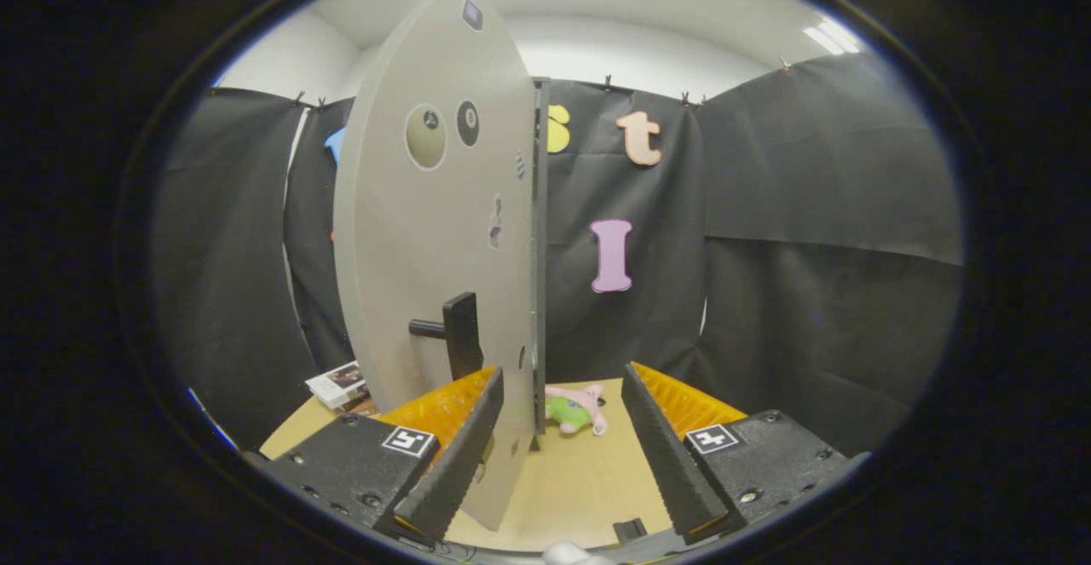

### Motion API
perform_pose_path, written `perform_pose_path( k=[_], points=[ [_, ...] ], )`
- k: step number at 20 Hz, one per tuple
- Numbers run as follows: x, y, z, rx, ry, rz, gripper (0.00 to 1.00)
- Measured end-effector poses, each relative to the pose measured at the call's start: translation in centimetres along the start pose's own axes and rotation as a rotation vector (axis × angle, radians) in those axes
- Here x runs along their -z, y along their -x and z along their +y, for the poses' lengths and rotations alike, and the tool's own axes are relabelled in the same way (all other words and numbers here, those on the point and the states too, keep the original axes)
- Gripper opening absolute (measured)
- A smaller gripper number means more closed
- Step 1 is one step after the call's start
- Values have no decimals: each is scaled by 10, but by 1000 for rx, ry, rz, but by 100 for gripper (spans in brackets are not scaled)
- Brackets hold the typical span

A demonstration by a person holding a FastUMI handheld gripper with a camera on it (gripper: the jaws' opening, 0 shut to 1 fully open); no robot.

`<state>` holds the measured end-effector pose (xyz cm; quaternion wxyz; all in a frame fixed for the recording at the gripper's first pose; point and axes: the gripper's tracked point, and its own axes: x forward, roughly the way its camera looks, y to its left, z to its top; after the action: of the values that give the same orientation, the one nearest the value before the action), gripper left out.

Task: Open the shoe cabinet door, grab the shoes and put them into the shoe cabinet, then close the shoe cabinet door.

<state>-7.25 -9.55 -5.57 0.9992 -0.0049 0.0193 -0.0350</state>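
The grey shoe cabinet door point(435, 233) stands nearly edge-on to me, with its black handle point(456, 335) sticking out on its left face. My gripper point(562, 373) is open. The door's lower edge runs down between the fingers, close against the left finger point(460, 454), while the right finger point(660, 446) stands well apart from it. A small pink and green shoe point(575, 410) lies on the wooden table point(580, 480) just beyond the fingertips, to the right of the door's edge. The cabinet's inside is hidden behind the door.
A small booklet point(341, 384) lies on the table to the left of the door. Black cloth walls close the booth behind and on both sides. The tabletop continues between the fingers toward me.
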Motion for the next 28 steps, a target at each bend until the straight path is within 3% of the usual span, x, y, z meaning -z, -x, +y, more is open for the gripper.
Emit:
perform_pose_path(
  k=[10, 18, 21, 28],
  points=[
    [6, -21, 78, -84, -32, 8, 93],
    [2, -62, 159, -285, -11, 18, 96],
    [-1, -70, 179, -323, -8, 20, 97],
    [-3, -75, 189, -312, -22, 15, 97]
  ],
)
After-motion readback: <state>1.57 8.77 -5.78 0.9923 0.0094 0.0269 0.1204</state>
